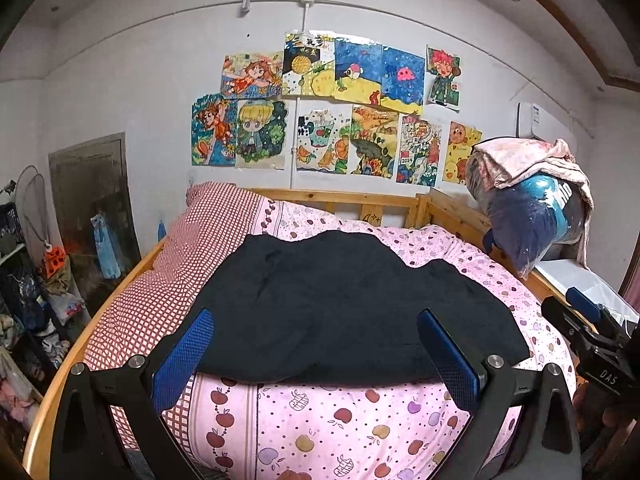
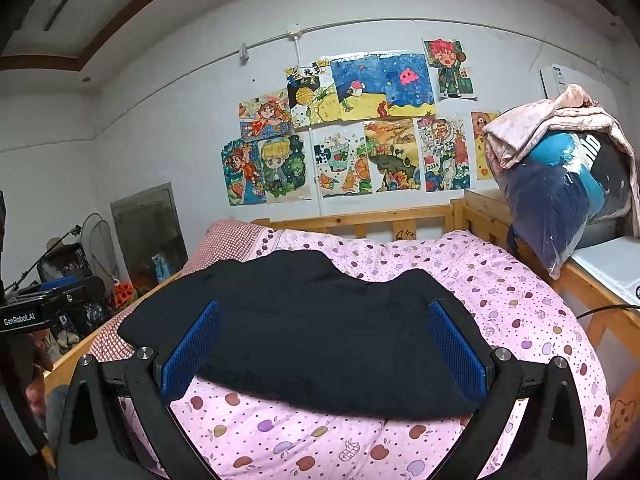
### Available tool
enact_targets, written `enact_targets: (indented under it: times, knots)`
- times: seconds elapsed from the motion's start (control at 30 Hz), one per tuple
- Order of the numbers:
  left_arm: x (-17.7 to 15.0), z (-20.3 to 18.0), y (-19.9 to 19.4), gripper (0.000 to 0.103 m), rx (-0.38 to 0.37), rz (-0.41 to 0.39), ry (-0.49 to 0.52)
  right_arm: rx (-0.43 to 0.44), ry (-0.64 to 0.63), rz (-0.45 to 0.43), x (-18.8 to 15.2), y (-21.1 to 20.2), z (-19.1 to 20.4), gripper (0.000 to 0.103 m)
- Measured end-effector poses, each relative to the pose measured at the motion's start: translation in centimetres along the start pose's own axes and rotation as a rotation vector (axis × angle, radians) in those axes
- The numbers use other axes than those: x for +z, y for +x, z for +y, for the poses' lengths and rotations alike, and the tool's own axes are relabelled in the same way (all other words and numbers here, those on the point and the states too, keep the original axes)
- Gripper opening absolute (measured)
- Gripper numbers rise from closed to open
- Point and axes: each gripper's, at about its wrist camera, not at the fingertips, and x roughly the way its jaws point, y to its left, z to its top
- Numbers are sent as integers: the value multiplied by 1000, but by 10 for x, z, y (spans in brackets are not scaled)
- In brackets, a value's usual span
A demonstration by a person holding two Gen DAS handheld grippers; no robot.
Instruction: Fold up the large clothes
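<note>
While the left wrist view looks along the left gripper point(image 1: 314, 344), its blue fingers point(image 1: 182, 356) stand wide apart and hold nothing, framing a dark folded garment point(image 1: 340, 312) that lies flat on the pink apple-print quilt point(image 1: 320, 432) of a wooden bed point(image 1: 44, 396), with the right gripper point(image 1: 596, 332) at the right edge and a bagged bundle point(image 1: 532, 220) beyond. From the right wrist view, the right gripper point(image 2: 324, 346) likewise hovers with its fingers point(image 2: 460, 352) spread and empty over the same garment point(image 2: 320, 340), drawings point(image 2: 352, 128) cover the wall, and the left gripper point(image 2: 48, 304) shows at the left edge.
</note>
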Motion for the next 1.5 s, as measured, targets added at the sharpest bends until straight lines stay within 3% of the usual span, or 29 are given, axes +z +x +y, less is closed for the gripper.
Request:
enact_targets:
  times: [0.97,1.5]
  knots:
    - [-37,-9,-46,103,0,-6,44,10,-65,36,-21,-48,26,101]
    - [-67,-11,-46,103,-24,21,104,-21,-61,80,-46,-51,19,101]
